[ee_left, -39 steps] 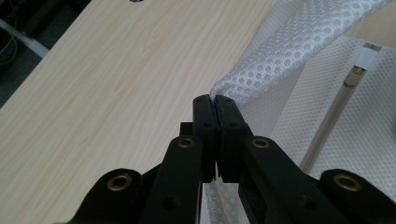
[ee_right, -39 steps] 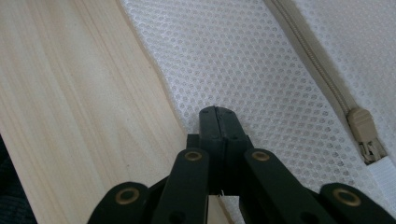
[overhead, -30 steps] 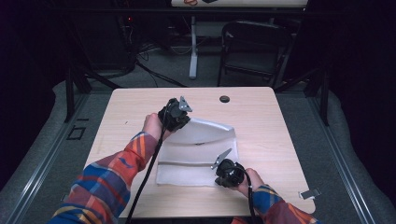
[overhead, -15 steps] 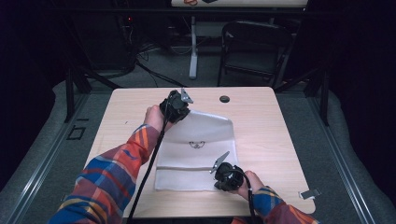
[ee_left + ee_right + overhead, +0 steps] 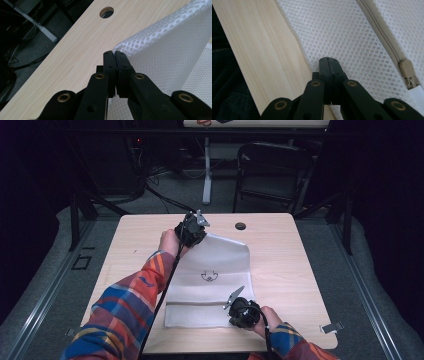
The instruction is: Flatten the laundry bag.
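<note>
A white mesh bag (image 5: 210, 265) with a beige zipper (image 5: 200, 303) and a small dark print (image 5: 209, 276) is stretched over the wooden table (image 5: 300, 270). My left gripper (image 5: 196, 235) is at the bag's far left corner, shut on the mesh and holding that corner a little off the table. In the left gripper view the left gripper (image 5: 115, 53) pinches the mesh corner (image 5: 155, 37). My right gripper (image 5: 234, 312) is shut on the bag's near right edge. The right gripper view shows the right gripper (image 5: 328, 60) on the mesh (image 5: 342, 32), with the zipper pull (image 5: 408, 72) to its right.
A round cable hole (image 5: 240, 226) sits near the table's far edge, also seen in the left gripper view as the hole (image 5: 106, 12). A metal clip (image 5: 331, 327) hangs at the near right corner. A dark chair (image 5: 270, 170) and a white post (image 5: 206, 175) stand behind.
My left gripper has moved toward the table's far edge with the bag's corner, drawing the bag out longer and flatter. The right gripper has stayed at the near edge.
</note>
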Available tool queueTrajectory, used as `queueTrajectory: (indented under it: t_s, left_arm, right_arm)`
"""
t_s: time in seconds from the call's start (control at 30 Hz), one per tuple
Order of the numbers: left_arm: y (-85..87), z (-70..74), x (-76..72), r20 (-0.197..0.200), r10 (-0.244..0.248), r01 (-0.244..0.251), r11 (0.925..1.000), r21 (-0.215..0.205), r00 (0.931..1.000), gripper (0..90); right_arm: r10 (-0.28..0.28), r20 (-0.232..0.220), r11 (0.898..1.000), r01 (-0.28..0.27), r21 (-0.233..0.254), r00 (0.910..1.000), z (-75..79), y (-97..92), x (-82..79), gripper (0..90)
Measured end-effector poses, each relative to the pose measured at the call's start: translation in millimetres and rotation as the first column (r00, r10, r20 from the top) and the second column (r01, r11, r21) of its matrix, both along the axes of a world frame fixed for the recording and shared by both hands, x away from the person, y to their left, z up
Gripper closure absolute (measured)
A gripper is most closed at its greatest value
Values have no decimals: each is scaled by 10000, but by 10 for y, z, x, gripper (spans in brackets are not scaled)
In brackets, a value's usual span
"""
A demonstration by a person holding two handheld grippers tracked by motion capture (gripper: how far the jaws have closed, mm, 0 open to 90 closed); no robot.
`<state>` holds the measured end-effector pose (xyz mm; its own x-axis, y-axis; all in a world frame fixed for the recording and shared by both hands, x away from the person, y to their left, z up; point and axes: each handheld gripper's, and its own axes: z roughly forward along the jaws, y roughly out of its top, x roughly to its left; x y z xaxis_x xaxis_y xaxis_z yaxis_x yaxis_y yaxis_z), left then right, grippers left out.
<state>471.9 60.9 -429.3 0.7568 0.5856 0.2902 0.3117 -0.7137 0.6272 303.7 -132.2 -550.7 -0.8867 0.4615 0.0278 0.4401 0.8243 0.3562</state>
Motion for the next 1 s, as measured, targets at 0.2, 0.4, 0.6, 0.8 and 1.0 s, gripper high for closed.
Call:
queueTrajectory:
  t_s: [0.2,0.4,0.6,0.8,1.0]
  left_arm:
    - [-54,-69,88,47,227,-226,9994,-259,9997,884]
    - [-105,-155,160,257,621,-609,9972,-432,9977,883]
    - [-174,-216,240,302,951,-940,9949,-359,9950,879]
    - [-261,-231,335,96,1083,-1080,9939,-238,9941,871]
    - [-307,-282,433,-58,1307,-1308,9913,-133,9914,852]
  right_arm:
    - [-198,-291,9989,210,413,9994,-19,-24,27,900]
    - [-225,-475,9981,252,567,9986,-23,-30,55,900]
    - [-208,-464,9986,230,483,9987,-19,-28,68,900]
    - [-258,-603,9979,292,572,9979,-22,-28,75,900]
    - [-262,-746,9973,312,657,9969,-28,-40,105,900]
